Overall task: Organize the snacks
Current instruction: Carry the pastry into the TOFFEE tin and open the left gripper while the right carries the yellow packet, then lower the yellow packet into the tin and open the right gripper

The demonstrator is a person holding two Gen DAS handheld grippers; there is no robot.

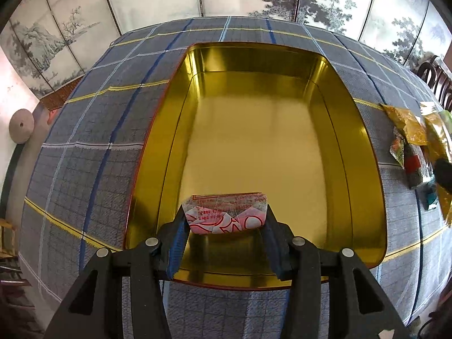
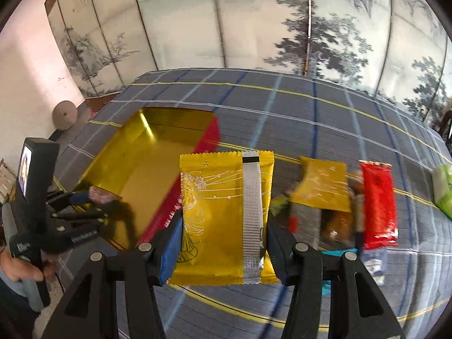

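Nearest in the left wrist view, the left gripper (image 1: pixel 224 220) pinches a small white-and-red snack packet (image 1: pixel 226 214) across its short ends, its fingers pressed against the wrapper on both sides. It holds the packet low over the near end of the open gold tin (image 1: pixel 364 169), pointing steeply down (a sensible angle for setting the packet flat on the floor of the tin instead of dropping it). The tin's floor shows nothing else in it, so this looks like the first item going in.

In the right wrist view, the right gripper (image 2: pixel 223 226) grips a yellow snack pouch (image 2: pixel 214 214) by its two long edges, seam side up, with the silver strip facing the camera. The pouch hangs clear above the checked tablecloth (image 2: pixel 310 107), just right of the tin's red outer wall, probably waiting its turn since the other gripper occupies the tin.

Farther right on the cloth lie the remaining snacks: another yellow pouch (image 2: pixel 322 183), a red packet (image 2: pixel 378 206) and a green packet (image 2: pixel 443 189) at the edge of view, loosely heaped and blurred. Beyond the table stands a painted folding screen (image 2: pixel 254 19).
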